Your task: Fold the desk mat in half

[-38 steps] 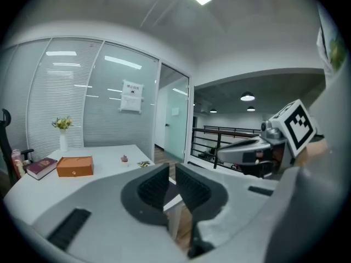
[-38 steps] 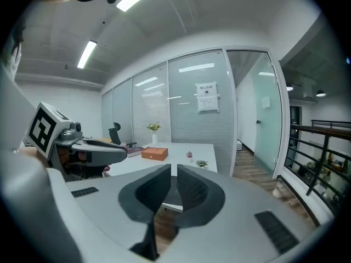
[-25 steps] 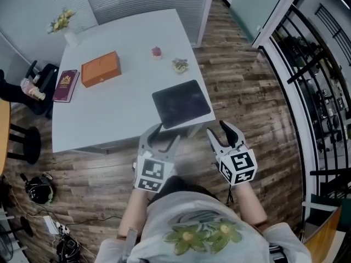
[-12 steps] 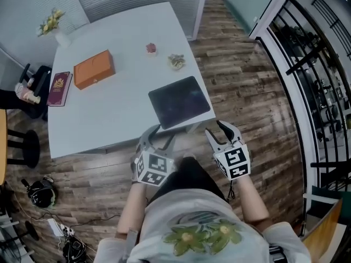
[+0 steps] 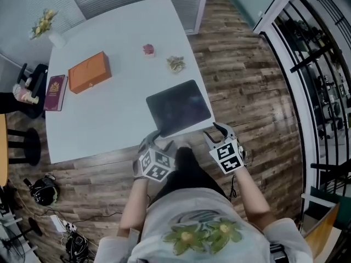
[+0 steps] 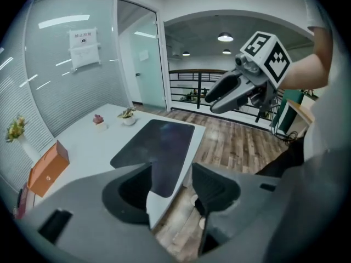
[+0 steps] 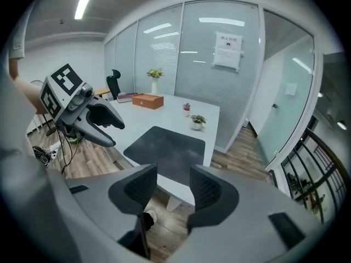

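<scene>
Head view, table's left end: a dark red booklet [image 5: 54,85] lies flat by the edge. An orange box [image 5: 89,72] sits just beside it to the right, and a vase of yellow flowers [image 5: 44,23] stands at the far corner.
Table [image 5: 109,114]: white, with most of its middle bare.
Small pots: a pink one [image 5: 148,50] and a little green plant [image 5: 176,64] stand near each other towards the far right. The plant is between the table's far side and the mat.
Desk mat [image 5: 178,107]: dark, lying flat and unfolded on the table's near right corner. Its near edge runs close along the table's edge.
Left gripper [image 5: 163,140]: held over the floor just off the table's near edge, by the mat's near left corner. Its fingers are apart with nothing clamped between them. In the left gripper view the table corner and the near end of the desk mat [image 6: 159,149] show through the gap, beyond the jaws, and the right gripper [image 6: 219,95] hangs off to the right.
Right gripper [image 5: 215,133]: just off the mat's near right corner, over the floor. Its fingers are apart too, and empty. The right gripper view looks through the gap at the table edge and the desk mat [image 7: 167,149], with the left gripper [image 7: 112,133] on the left.
Floor [image 5: 258,92]: brown wood planks.
Far right: a black railing [image 5: 323,64].
</scene>
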Demonstrator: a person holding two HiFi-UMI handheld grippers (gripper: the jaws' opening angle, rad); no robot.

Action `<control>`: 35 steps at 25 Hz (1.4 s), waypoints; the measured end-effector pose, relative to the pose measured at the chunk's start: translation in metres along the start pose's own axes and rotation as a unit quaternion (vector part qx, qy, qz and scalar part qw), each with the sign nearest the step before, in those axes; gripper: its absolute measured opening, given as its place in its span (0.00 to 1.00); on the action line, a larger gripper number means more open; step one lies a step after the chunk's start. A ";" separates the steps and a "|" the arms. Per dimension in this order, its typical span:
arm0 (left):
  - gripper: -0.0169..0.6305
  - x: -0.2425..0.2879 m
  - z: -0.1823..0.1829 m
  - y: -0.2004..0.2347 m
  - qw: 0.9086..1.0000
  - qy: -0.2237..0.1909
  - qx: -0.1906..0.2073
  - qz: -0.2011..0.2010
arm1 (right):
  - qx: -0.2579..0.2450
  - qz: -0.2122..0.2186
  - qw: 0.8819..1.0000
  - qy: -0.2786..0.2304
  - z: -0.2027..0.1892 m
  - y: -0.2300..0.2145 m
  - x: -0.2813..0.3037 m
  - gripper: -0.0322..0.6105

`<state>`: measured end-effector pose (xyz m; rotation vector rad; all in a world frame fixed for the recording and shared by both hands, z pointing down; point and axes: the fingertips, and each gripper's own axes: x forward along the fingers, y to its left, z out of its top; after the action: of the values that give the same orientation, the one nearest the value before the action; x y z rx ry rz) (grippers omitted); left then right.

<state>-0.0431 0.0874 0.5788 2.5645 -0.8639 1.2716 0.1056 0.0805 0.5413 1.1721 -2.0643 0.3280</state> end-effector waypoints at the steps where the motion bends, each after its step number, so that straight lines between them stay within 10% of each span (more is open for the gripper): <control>1: 0.36 0.007 -0.003 0.001 1.000 0.009 0.002 -0.002 | -0.002 0.004 1.000 0.009 -0.003 -0.003 0.006 0.34; 14: 0.36 0.061 -0.039 0.002 0.994 0.096 -0.001 -0.049 | -0.114 0.052 0.985 0.115 -0.044 -0.031 0.077 0.34; 26: 0.34 0.078 -0.058 0.006 0.988 0.143 -0.007 -0.055 | -0.237 0.109 0.949 0.177 -0.063 -0.040 0.107 0.34; 35: 0.32 0.078 -0.061 0.009 0.985 0.155 -0.035 -0.074 | -0.213 0.175 0.940 0.202 -0.067 -0.035 0.111 0.27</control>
<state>-0.0523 0.0695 0.6757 2.2457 -0.6321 1.5108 0.1298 0.0265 0.6610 0.4302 -1.8409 0.2440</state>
